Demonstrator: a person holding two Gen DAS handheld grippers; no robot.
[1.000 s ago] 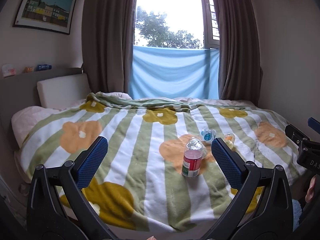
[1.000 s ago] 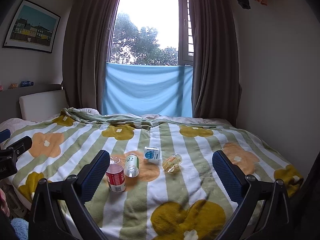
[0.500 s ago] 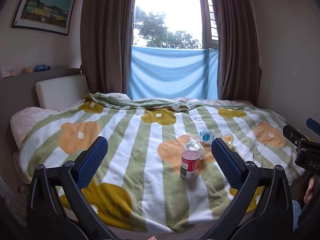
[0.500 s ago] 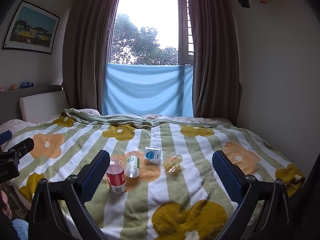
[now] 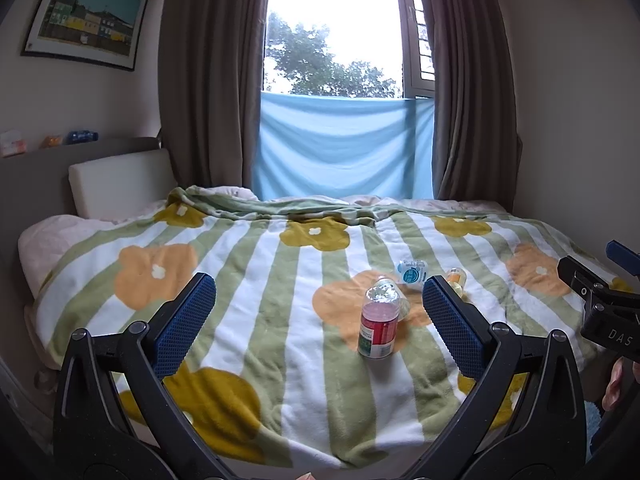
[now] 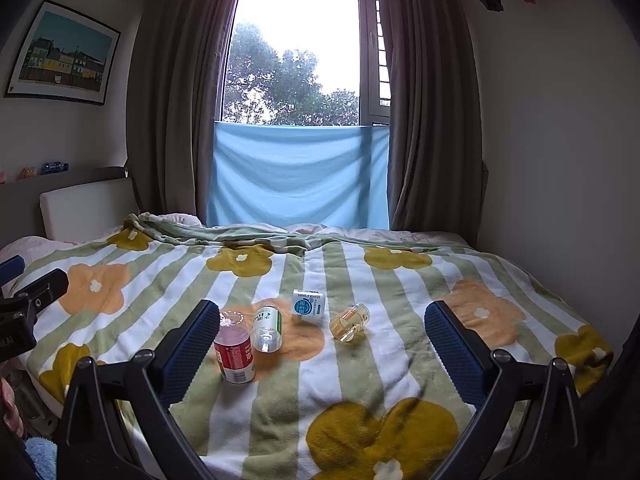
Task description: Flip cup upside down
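On the striped flower-print blanket near the bed's front edge, the red-labelled clear plastic cup stands untouched, flip not begun, while left gripper and right gripper hover with jaws wide apart.

Hovered above the striped flowered blanket, left gripper gaping wide and empty. Beyond it stood a red-labelled cup, upright; behind lay a clear bottle, a small blue-and-white box.
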